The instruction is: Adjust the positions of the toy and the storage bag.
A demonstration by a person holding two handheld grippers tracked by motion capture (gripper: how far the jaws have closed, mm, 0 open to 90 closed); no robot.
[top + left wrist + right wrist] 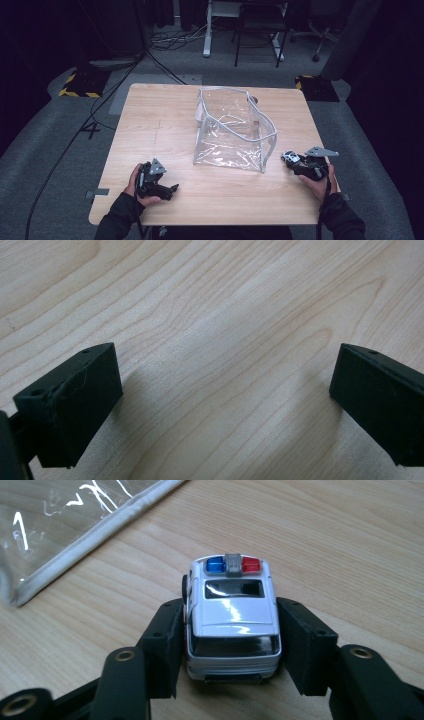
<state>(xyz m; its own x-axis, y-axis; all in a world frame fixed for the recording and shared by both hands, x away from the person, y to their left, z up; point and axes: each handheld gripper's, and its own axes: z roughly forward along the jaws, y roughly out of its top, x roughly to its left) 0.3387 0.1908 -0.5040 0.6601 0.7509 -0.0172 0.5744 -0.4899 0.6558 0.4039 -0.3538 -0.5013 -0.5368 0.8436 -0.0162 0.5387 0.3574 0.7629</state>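
**A:** What's hidden on the toy police car [232, 617]?

**B:** Its wheels and lower sides are covered by the right gripper [232, 640], whose jaws are pressed against both flanks. One end is cut off from sight behind the jaws. In the high view the car [290, 157] is tiny, so details can't be made out there.

**A:** And the look of it?

**B:** A white body, dark windows, and a roof bar with blue and red lights around a grey middle. It's sat upright on the wooden table [150, 130], near the right edge, just beside the clear plastic bag [235, 130] with white piping.

**A:** Room around it?

**B:** Bare wood is seen past the car. The left gripper [172, 190] is held well apart, near the front edge, jaws spread wide over bare tabletop [225, 330].
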